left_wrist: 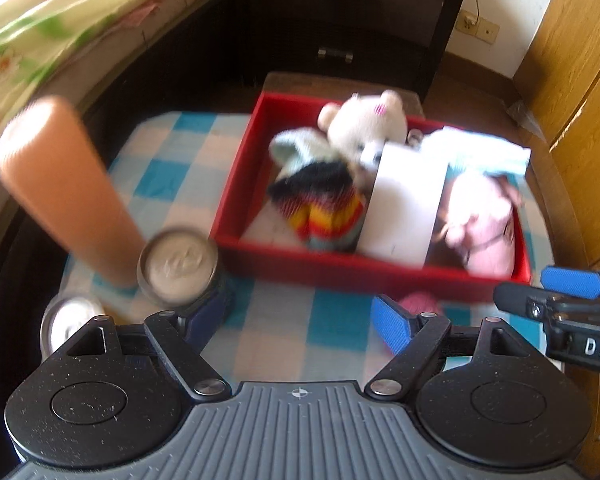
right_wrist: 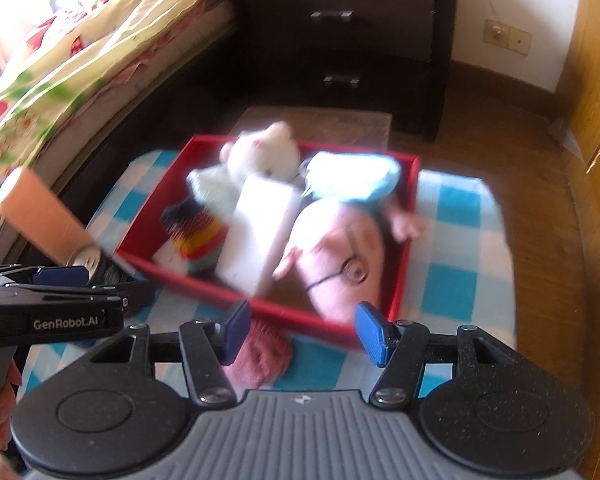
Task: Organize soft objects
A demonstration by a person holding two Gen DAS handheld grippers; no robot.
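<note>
Red box (left_wrist: 380,270) sits on the checked surface (left_wrist: 172,148), already holding a white bear (left_wrist: 364,120), a striped knit piece (left_wrist: 320,204), a white card (left_wrist: 404,200), a pale blue cloth (left_wrist: 488,152) and a pink plush (left_wrist: 484,224). One soft item is left out: a pink knit thing (right_wrist: 260,354) on the surface just in front of the box's near wall. Right gripper (right_wrist: 300,334) hangs right over it, fingers (right_wrist: 370,334) part spread, pinching nothing; the knit thing lies under the left finger rather than centred. Left gripper (left_wrist: 304,312) is beside the box's near-left corner, fingers spread wide, empty. My read: next step is grabbing the knit thing. Shift the right gripper so it straddles the piece, come straight down, close on the bulk not a loose edge, then lift clear of the box wall before dropping it in the free spot at the box's near side. Watch the orange bottle (left_wrist: 60,184) and two tins (left_wrist: 178,268) left of the box; easy to knock. Room: bed with floral sheet (left_wrist: 40,20) left of the box, dark drawers (left_wrist: 348,20) behind it, wooden floor and cabinet to its right. Frames are blurred.
</note>
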